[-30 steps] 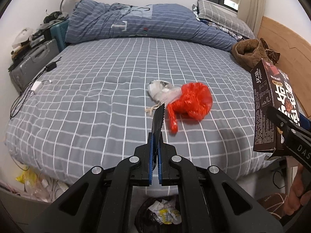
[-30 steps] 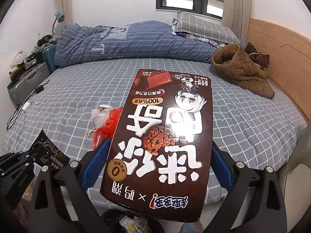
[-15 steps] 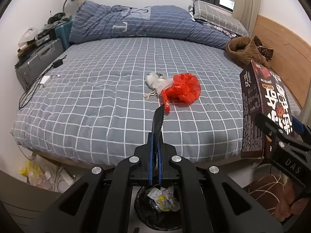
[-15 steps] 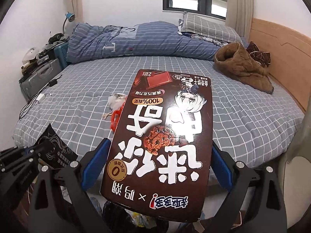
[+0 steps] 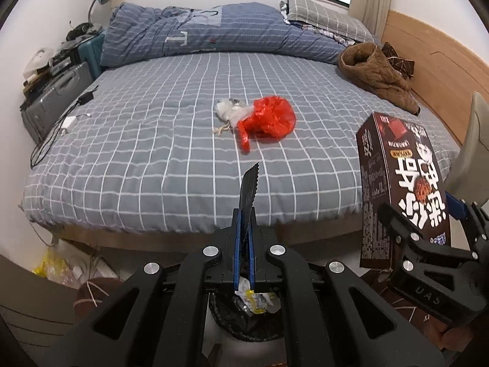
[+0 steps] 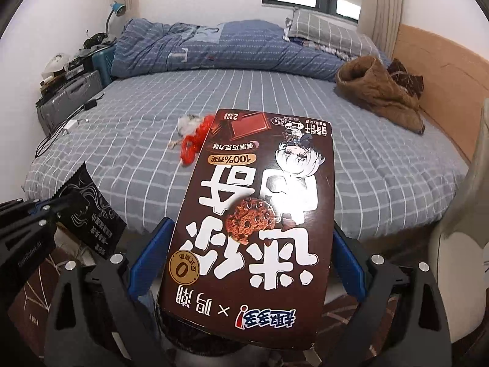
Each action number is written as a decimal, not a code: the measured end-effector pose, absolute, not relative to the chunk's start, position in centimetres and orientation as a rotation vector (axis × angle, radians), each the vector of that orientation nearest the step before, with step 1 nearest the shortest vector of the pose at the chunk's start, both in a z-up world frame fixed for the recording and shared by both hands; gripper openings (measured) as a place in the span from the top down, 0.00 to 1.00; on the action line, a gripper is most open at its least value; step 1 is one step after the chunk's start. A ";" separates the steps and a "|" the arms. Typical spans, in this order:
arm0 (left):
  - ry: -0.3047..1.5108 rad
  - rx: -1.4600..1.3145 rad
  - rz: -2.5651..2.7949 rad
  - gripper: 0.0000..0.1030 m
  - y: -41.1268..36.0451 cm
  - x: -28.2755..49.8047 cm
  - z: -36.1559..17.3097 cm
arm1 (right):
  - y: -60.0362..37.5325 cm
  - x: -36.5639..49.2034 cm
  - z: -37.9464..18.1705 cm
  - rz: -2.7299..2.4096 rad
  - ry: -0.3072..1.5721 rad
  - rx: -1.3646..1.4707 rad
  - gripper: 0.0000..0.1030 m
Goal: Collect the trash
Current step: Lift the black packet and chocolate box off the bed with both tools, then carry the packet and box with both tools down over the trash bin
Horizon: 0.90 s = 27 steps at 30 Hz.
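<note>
My left gripper (image 5: 243, 214) is shut on a thin black sachet (image 5: 249, 186) with a serrated top edge, which stands up between the blue pads. Right below it on the floor sits a black-lined trash bin (image 5: 244, 315) with wrappers inside. My right gripper (image 6: 250, 244) is shut on a large brown cookie box (image 6: 253, 198). The left wrist view shows that box (image 5: 397, 177) at the right. A crumpled red plastic bag (image 5: 269, 119) and a clear wrapper (image 5: 229, 110) lie together mid-bed, beyond both grippers.
The bed (image 5: 152, 159) has a grey checked sheet, with a blue duvet (image 5: 198, 30) at the back and a brown jacket (image 5: 376, 73) at the right. A suitcase (image 5: 55, 98) and charger cables (image 5: 70, 119) are at the left. A yellow bag (image 5: 52, 266) lies on the floor.
Both grippers have drawn back from the bed, each keeping its item. The bed's front edge and the floor have come into view, and the bin shows more fully under the left gripper.
</note>
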State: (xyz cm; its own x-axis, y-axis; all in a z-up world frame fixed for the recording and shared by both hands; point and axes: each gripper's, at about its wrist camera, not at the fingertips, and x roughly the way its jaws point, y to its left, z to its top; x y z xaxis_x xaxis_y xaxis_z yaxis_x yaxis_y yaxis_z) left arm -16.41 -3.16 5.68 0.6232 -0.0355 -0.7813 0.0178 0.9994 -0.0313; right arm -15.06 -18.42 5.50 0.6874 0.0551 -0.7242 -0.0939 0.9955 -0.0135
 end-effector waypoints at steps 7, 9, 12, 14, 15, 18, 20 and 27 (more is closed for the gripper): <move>0.934 -0.025 -0.022 0.97 -2.8 -17.2 3.9 | -18.7 -16.5 3.0 0.072 0.853 -0.048 0.11; 0.952 -0.031 -0.027 0.97 -2.7 -17.4 3.1 | -18.8 -16.7 1.9 0.070 0.875 -0.049 0.11; 0.972 -0.040 -0.032 0.97 -2.7 -17.6 2.0 | -18.6 -17.0 0.6 0.066 0.899 -0.055 0.11; 0.991 -0.048 -0.036 0.97 -2.7 -17.6 0.9 | -18.6 -17.0 -0.3 0.062 0.915 -0.061 0.11; 0.998 -0.051 -0.037 0.97 -2.6 -17.5 0.4 | -18.6 -17.1 -0.8 0.061 0.922 -0.062 0.11; 1.020 -0.056 -0.035 0.97 -2.5 -17.2 -1.7 | -18.5 -16.8 -2.6 0.059 0.948 -0.064 0.11; 1.037 -0.060 -0.029 0.97 -2.3 -16.7 -3.2 | -18.4 -16.4 -3.8 0.057 0.966 -0.061 0.11; 1.126 -0.079 -0.034 0.97 -2.1 -14.4 -10.0 | -18.1 -14.3 -9.0 0.059 1.031 -0.049 0.11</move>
